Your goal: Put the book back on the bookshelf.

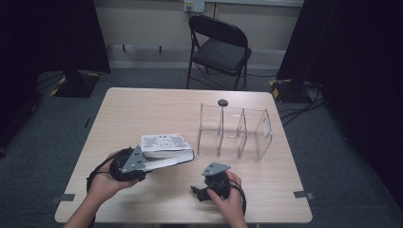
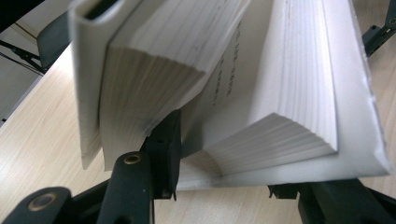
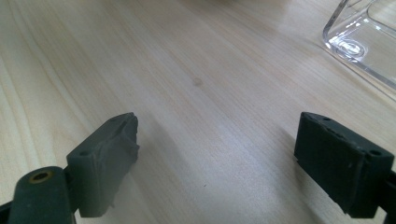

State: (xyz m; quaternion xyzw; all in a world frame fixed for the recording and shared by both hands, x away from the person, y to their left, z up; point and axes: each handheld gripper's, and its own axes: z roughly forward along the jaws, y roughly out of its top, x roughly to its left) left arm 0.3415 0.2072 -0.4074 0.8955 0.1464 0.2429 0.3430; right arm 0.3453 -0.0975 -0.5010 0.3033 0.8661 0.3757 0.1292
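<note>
Item: paperback book point(image 1: 164, 147), at seven o'clock on the tabletop point(image 1: 142, 104), gripped by my left tongs point(image 1: 142, 167) with one jaw wedged among its pages, likely for lifting. My right tongs point(image 1: 202, 192), wide, empty, hover at five o'clock near the clear divider rack point(image 1: 235, 130).

Your high view looks forward and down from above your side of the surface point(image 1: 157, 109), taking in its whole top, a folding chair point(image 1: 219, 47) beyond and dark curtains at both sides. Your left gripper view sits very close behind its fingers point(image 2: 163, 144), facing an open book point(image 2: 261, 93) at near range. Your right gripper view rides low over the surface, looking along the wood grain past its fingers point(image 3: 109, 154). It shares the clear organizer's point(image 3: 362, 37) corner with the high view.
</note>
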